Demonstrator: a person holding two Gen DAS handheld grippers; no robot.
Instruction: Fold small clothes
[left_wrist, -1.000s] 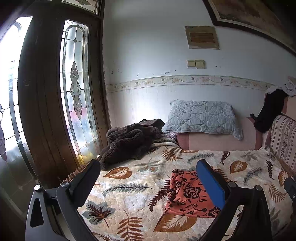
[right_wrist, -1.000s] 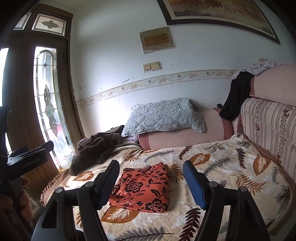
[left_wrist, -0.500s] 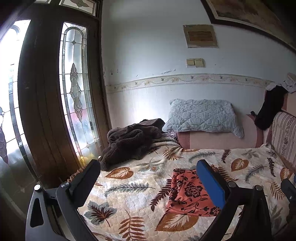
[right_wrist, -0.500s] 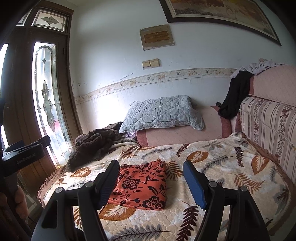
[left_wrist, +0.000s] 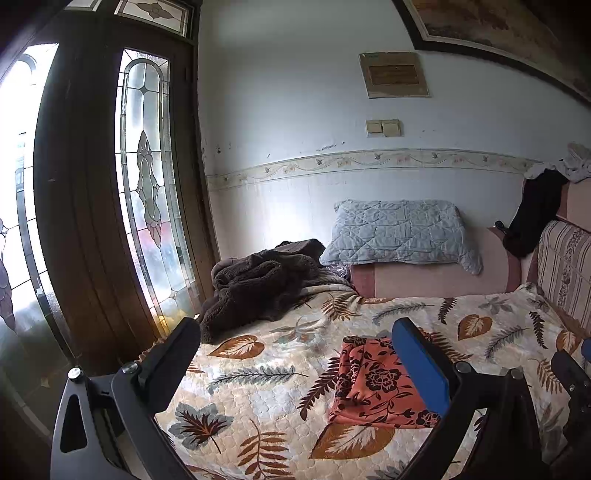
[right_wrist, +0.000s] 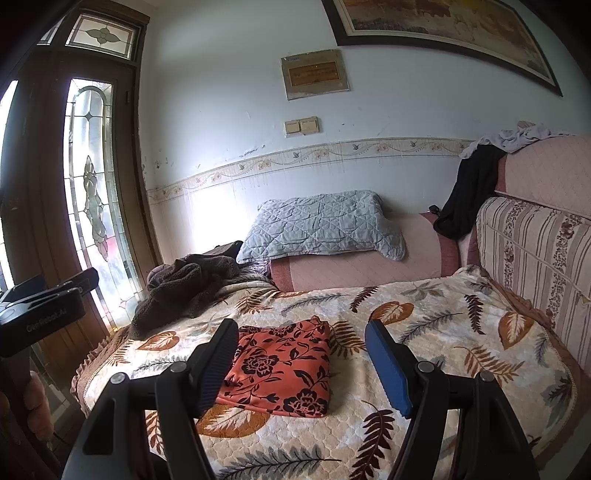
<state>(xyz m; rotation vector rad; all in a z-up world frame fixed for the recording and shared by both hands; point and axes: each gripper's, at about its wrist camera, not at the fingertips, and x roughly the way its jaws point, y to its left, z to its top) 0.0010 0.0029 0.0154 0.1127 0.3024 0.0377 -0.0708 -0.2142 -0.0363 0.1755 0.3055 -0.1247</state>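
Note:
A small orange garment with black flowers (right_wrist: 284, 369) lies folded into a flat rectangle on the leaf-patterned bedspread (right_wrist: 443, 332). It also shows in the left wrist view (left_wrist: 373, 384), partly hidden behind the blue finger pad (left_wrist: 421, 365). My right gripper (right_wrist: 301, 363) is open and empty, held above and short of the garment. My left gripper (left_wrist: 295, 363) is open and empty, off to the garment's left. Neither gripper touches the cloth.
A dark brown fleece (right_wrist: 184, 288) is heaped at the bed's far left, by the glazed wooden door (left_wrist: 110, 221). A grey quilted pillow (right_wrist: 321, 225) lies on the pink headrest. A striped cushion (right_wrist: 535, 266) lines the right side, with dark clothes (right_wrist: 469, 195) draped above.
Both grippers have drawn back and risen a little from the bed, both staying open. The folded garment has not moved.

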